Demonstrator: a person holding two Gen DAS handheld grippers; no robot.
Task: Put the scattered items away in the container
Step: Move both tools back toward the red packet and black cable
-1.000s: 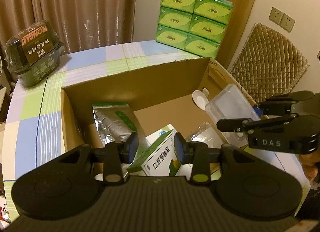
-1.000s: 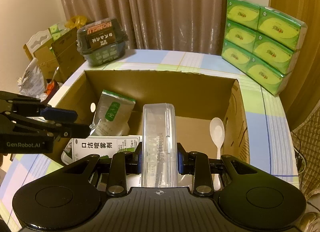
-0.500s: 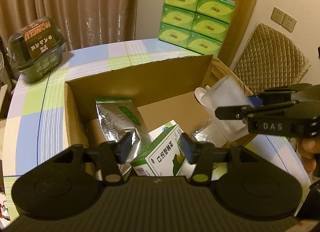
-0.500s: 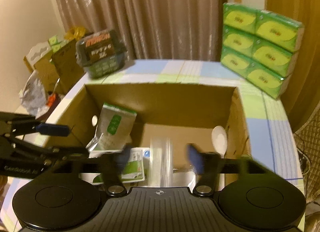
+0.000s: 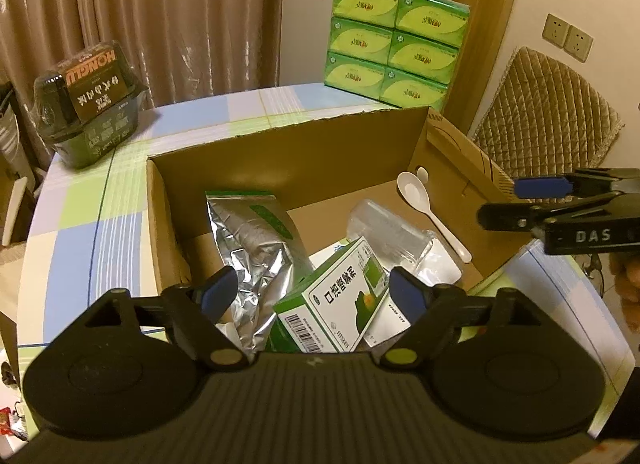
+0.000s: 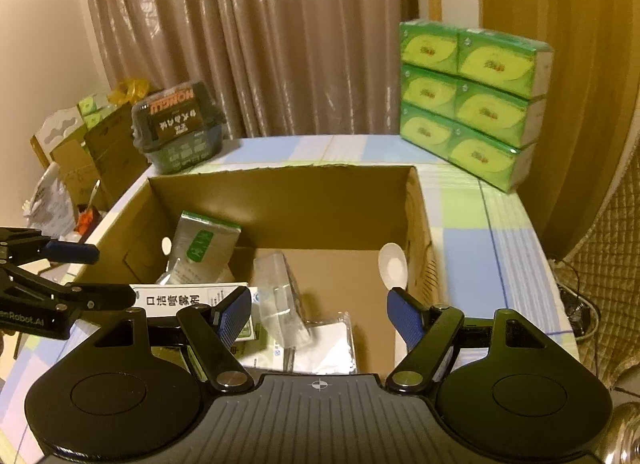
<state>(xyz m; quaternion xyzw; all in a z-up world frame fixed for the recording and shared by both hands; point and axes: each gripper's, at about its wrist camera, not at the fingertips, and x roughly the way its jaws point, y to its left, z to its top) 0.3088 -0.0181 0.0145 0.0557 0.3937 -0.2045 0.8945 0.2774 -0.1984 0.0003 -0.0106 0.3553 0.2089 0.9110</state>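
Note:
An open cardboard box (image 5: 288, 151) (image 6: 280, 199) stands on the table. Inside lie a silver foil pouch (image 5: 252, 236) (image 6: 202, 248), a green-and-white carton (image 5: 340, 300) (image 6: 176, 301), a clear plastic case (image 5: 388, 232) (image 6: 280, 296), a white spoon (image 5: 424, 203) (image 6: 393, 264) and a white sachet (image 6: 324, 344). My left gripper (image 5: 310, 290) is open and empty above the box's near edge; it also shows in the right wrist view (image 6: 80, 272). My right gripper (image 6: 320, 312) is open and empty above the box, and it shows in the left wrist view (image 5: 516, 199).
A dark food container (image 5: 88, 103) (image 6: 180, 131) sits on the table's far left. A stack of green tissue packs (image 5: 396, 51) (image 6: 472, 103) stands at the back. A quilted chair back (image 5: 548, 111) is to the right. Clutter (image 6: 68, 167) lies off the left side.
My right gripper opened and let go of the clear plastic case, which dropped into the box. My left gripper opened and released the green-and-white carton, which now lies in the box.

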